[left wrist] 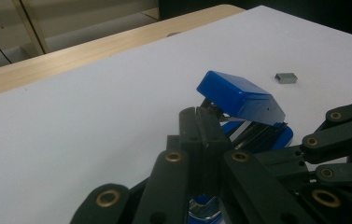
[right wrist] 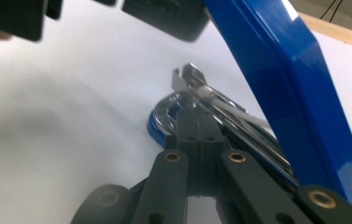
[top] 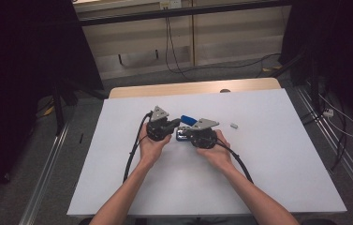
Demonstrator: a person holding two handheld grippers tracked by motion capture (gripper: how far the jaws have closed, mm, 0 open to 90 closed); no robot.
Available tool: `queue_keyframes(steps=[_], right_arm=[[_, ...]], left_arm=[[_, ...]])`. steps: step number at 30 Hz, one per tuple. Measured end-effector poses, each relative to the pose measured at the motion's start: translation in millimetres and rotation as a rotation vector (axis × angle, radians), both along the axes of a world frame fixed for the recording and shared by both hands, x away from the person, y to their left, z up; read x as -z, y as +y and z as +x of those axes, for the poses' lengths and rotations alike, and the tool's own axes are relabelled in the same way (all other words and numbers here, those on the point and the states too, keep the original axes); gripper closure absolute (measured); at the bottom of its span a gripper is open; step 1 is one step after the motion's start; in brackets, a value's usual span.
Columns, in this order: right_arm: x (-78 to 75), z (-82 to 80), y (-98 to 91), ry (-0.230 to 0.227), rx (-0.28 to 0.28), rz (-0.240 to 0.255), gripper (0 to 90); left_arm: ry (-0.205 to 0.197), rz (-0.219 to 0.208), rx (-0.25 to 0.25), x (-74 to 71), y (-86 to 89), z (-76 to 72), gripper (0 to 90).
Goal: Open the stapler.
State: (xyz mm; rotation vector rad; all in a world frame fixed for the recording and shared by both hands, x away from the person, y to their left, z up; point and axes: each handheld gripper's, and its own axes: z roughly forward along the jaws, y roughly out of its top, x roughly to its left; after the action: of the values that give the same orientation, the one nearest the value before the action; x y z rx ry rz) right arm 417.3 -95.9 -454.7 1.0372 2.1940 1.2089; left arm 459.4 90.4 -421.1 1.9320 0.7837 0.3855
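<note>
A white sheet [top: 268,164] covered most of the wooden table [top: 193,88]. Black cables [top: 172,51] hung behind the table, and more cables [top: 338,122] lay on the floor [top: 33,178].

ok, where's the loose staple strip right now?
The staple strip lies flat on the white table in the high view, just right of the right gripper and the open blue stapler, touching neither.
</note>
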Motion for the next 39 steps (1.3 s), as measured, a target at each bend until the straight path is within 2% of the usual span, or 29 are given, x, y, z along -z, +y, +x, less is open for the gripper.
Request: queue_keyframes(steps=[10,18,25,29,31,35,36,39], right_arm=[[-9.4,5.5,8.2,-0.053,0.048,0.026,90.0],[-7.3,7.7,13.0,-0.068,0.08,0.028,90.0],[-7.3,8.9,13.5,-0.082,0.099,0.029,90.0],[-6.1,8.9,14.5,-0.085,0.102,0.02,90.0],[-5.6,8.5,15.1,-0.086,0.101,0.015,90.0],[-6.6,7.6,15.7,-0.09,0.103,0.018,90.0],[-6.8,7.4,15.5,-0.09,0.104,0.02,90.0],[-7.8,7.2,14.6,-0.097,0.103,0.013,90.0]], left_arm=[[0.0,0.001,-0.003,0.6,0.5,0.5,90.0],[-0.001,0.006,-0.006,-0.5,-0.2,0.2,90.0],[0.007,-0.005,-0.003,1.5,0.9,1.8,90.0],[0.008,0.006,-0.004,1.9,1.9,1.9,90.0],[0.009,0.013,-0.022,4.0,1.1,1.5,90.0],[0.01,0.035,-0.023,8.7,-2.0,1.4,90.0],[0.02,0.027,-0.022,10.0,-2.7,1.2,90.0],[0.021,0.039,-0.016,12.4,-2.7,2.1,90.0]])
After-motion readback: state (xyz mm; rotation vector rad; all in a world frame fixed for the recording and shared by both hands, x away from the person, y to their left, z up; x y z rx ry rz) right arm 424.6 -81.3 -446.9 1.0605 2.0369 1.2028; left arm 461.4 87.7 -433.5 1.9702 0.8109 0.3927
